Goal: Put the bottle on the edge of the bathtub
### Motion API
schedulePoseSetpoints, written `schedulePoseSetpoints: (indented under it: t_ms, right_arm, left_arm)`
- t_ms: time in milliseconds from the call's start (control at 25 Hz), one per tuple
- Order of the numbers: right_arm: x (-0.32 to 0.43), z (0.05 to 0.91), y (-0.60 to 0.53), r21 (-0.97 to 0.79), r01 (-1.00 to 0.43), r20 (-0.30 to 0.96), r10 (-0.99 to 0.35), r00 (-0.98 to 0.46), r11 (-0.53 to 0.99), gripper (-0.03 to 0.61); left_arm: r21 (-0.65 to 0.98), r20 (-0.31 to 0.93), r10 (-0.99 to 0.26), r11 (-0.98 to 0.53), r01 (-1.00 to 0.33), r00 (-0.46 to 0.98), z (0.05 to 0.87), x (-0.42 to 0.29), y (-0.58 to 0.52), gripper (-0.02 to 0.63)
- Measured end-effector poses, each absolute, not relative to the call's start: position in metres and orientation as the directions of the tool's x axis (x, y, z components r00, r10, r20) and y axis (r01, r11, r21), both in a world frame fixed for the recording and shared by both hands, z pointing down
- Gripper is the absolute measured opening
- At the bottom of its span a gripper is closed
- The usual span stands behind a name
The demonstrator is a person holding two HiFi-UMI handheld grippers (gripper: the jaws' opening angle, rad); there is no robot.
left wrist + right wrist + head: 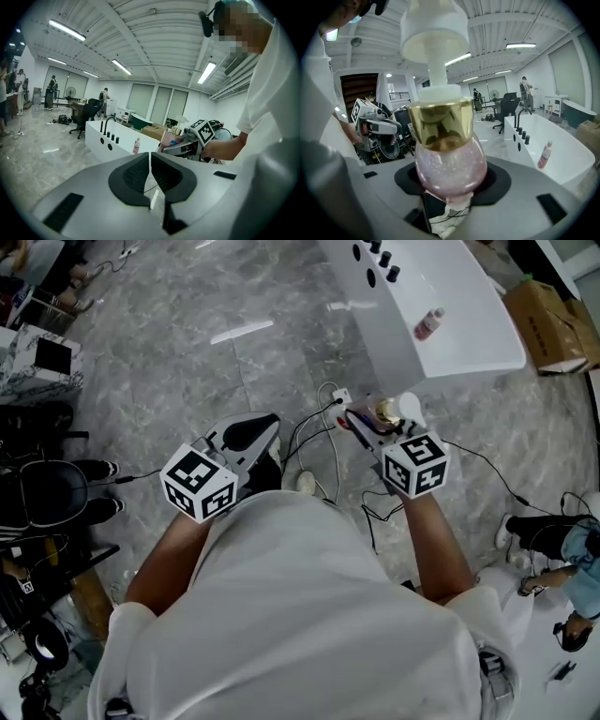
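Between the right tongs (pixel 450 185), held the pink pump bottle (pixel 449 161) upright, pump head up. Faced the bathtub (pixel 478 348) edge far and slightly right of it, nearest that same hand. Carried the left tongs (pixel 150 174) pressed together, empty.

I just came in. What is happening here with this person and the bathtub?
A person holds a claw tool in each hand and faces a white bathtub. The right claw grips a round pink glittery bottle with a gold collar and white pump, carried in the air and not yet at the tub. The left claw is shut with nothing in it. A small pink bottle with a white cap already stands on the bathtub's edge.
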State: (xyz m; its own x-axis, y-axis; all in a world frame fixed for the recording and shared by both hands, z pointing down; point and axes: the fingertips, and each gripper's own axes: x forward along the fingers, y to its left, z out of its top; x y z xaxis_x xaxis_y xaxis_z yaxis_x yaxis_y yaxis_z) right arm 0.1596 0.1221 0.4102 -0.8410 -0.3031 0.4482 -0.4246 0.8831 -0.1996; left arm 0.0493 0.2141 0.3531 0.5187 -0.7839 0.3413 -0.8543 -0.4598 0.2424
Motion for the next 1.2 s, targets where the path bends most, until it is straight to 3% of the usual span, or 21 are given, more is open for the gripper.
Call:
schedulePoseSetpoints:
  t_ms: [400, 920, 1200]
  right_arm:
    - [0.141, 0.427, 0.04, -0.168, -0.521, 0.495, -0.385, -0.779, 0.837, 0.233]
    - [0.035, 0.427, -0.111, -0.147, -0.636, 0.481, -0.506, -0.715, 0.758, 0.232]
    - [0.023, 0.429, -0.181, -0.088, -0.712, 0.47, -0.602, -0.646, 0.696, 0.233]
  left_arm:
    - [0.274, 0.306, -0.714, -0.567, -0.777, 0.629, 0.365, 0.019, 0.118, 0.028]
    - [0.259, 0.305, -0.624, -0.673, -0.693, 0.719, 0.362, -0.13, -0.015, 0.028]
    - [0.281, 0.297, -0.593, -0.695, -0.662, 0.749, 0.371, -0.169, -0.055, 0.028]
